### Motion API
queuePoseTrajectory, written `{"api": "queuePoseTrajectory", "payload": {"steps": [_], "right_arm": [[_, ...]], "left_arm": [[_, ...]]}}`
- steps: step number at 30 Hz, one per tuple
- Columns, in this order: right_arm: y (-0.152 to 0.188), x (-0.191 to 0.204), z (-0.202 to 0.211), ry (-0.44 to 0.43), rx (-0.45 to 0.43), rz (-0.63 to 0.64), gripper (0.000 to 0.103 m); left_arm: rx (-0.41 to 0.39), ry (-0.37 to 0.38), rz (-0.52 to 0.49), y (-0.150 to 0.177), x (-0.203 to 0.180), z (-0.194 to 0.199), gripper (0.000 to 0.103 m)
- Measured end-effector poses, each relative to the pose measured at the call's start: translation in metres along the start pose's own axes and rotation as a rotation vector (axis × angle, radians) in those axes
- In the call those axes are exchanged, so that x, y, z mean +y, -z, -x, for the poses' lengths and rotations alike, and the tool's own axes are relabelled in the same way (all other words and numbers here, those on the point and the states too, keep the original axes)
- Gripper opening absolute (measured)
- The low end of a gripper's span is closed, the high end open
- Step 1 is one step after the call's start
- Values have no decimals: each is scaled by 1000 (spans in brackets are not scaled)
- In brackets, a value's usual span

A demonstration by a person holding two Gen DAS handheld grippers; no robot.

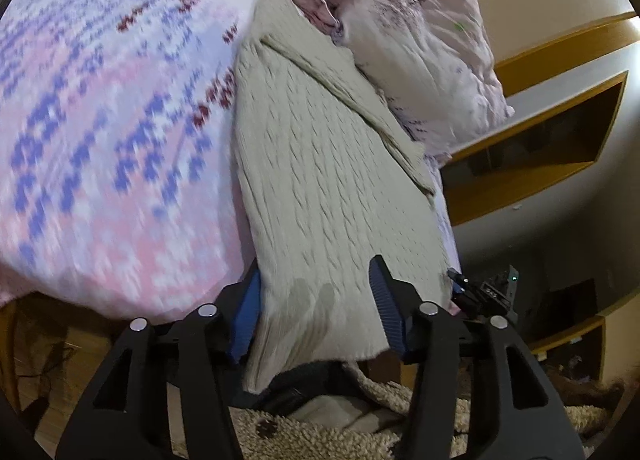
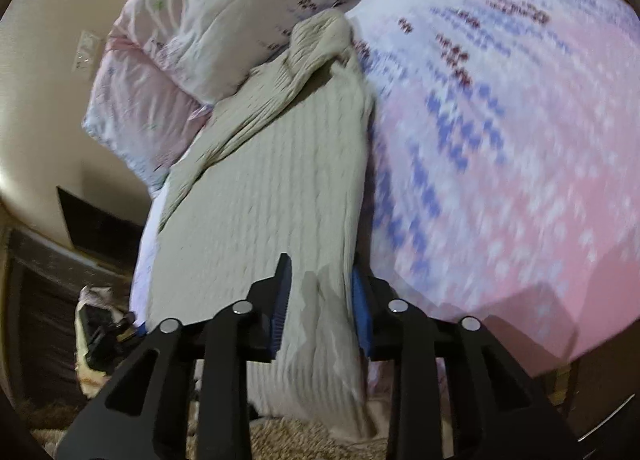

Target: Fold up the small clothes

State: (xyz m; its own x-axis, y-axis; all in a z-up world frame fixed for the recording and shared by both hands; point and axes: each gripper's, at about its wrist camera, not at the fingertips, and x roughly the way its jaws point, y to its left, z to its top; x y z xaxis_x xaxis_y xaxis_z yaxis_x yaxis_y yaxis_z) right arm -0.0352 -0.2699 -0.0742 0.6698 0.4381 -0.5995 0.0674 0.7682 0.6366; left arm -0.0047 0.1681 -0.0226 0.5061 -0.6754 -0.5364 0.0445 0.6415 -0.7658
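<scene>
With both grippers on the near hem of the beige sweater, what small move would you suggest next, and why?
Probably carry the hem forward toward the collar end: the left gripper and right gripper each pinch the beige sweater, which lies lengthwise on the bedsheet, unfolded.

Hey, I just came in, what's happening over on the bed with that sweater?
A person with a handheld gripper in each hand is folding a beige cable-knit sweater on a bed with a pink and purple patterned cover. The left gripper and the right gripper each have the sweater's near hem between their fingers, at the bed's edge. The far end lies bunched against a rumpled pink duvet. The images are motion-blurred, so the fold looks underway, not finished.
</scene>
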Motion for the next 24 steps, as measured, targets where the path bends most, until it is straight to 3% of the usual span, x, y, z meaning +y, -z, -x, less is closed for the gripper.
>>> {"api": "queuePoseTrajectory", "payload": {"steps": [5,9,10,12,13,14,24], "right_arm": [[19,7,3,-45,28,43,24],[32,14,6,-53,52,87,23],[34,16,7,-48,58,101,22],[39,22,7,-25,62,144,8],[40,24,8,-11,51,160,8],[39,28,11,10,23,187,8],[13,86,38,158,-284,449,7]], "left_arm": [[45,34,19,15,-2,-2,40],[72,46,29,20,-4,-6,37],[79,43,28,21,-5,-7,32],[88,29,18,21,-9,-9,22],[85,19,7,21,-11,-9,12],[78,10,-6,19,-13,-8,8],[-95,-148,-219,-28,-57,7,6]]}}
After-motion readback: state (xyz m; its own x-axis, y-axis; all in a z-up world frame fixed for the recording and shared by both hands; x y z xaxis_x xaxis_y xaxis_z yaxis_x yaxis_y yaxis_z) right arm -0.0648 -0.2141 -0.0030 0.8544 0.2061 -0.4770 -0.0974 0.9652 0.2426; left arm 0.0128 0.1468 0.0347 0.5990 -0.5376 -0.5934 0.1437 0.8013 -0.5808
